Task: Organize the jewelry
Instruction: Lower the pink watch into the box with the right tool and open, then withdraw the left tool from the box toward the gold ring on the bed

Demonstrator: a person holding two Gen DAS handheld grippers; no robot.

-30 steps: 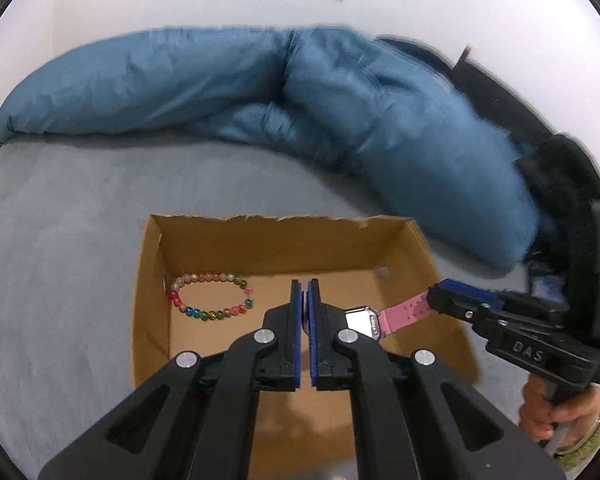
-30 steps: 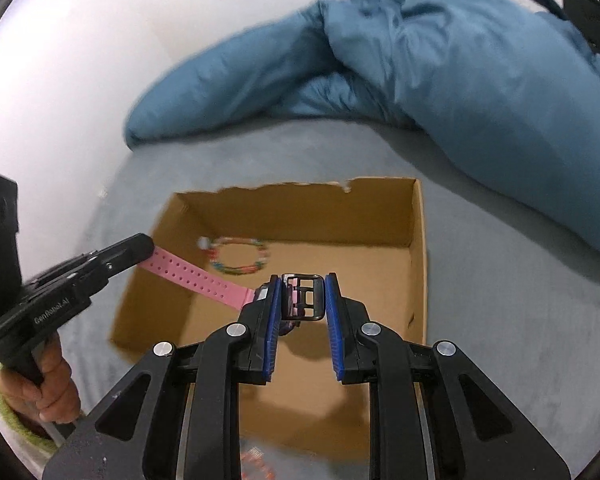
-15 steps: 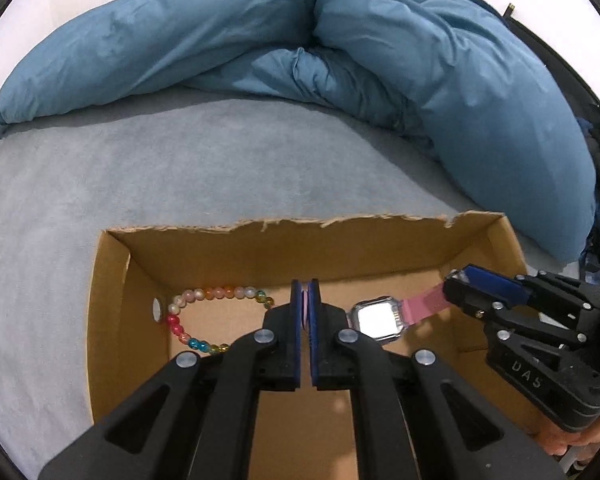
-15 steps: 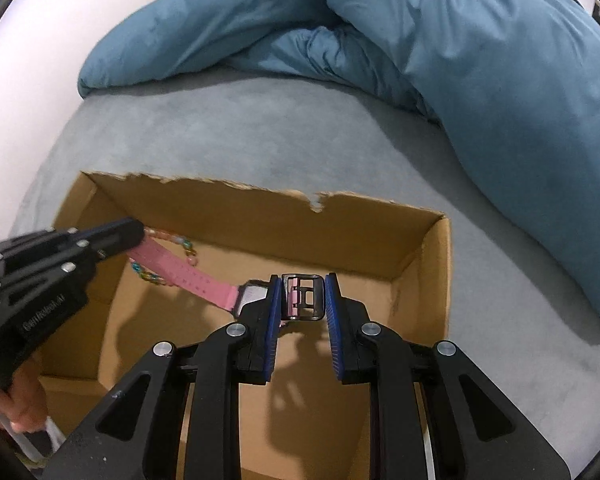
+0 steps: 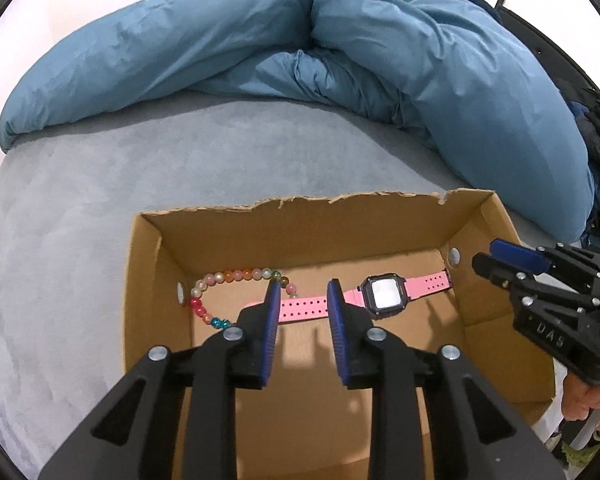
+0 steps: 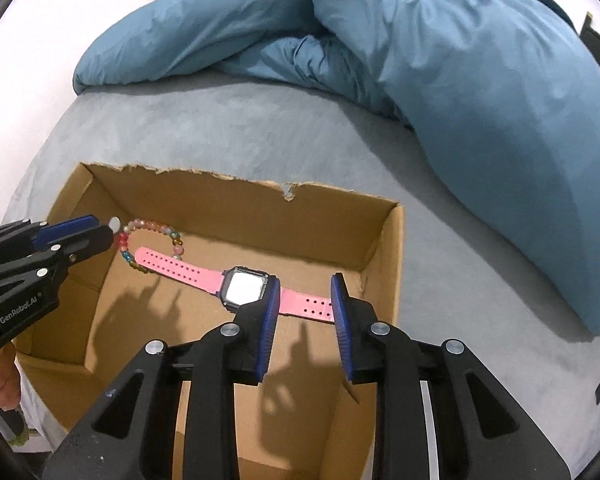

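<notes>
Your left gripper (image 5: 303, 286) hangs over the cardboard box (image 5: 352, 220), its 2 fingers spread and opening; the long strap end of the pink watch (image 5: 384, 292) shows in the gap between them, but the pads do not press on it. Your right gripper (image 6: 305, 284) is likewise spread and opening above the short strap end, nothing pinched. The watch lies flat on the box floor, face up, stretched across it. Its long strap tip rests across the beaded bracelet (image 5: 228, 280), which sits by the box's far left corner. The box stands on a grey bed cover (image 5: 100, 200), with a rumpled blue duvet (image 5: 340, 40) behind it. Your hand (image 5: 584, 400) shows under the right gripper's body.
</notes>
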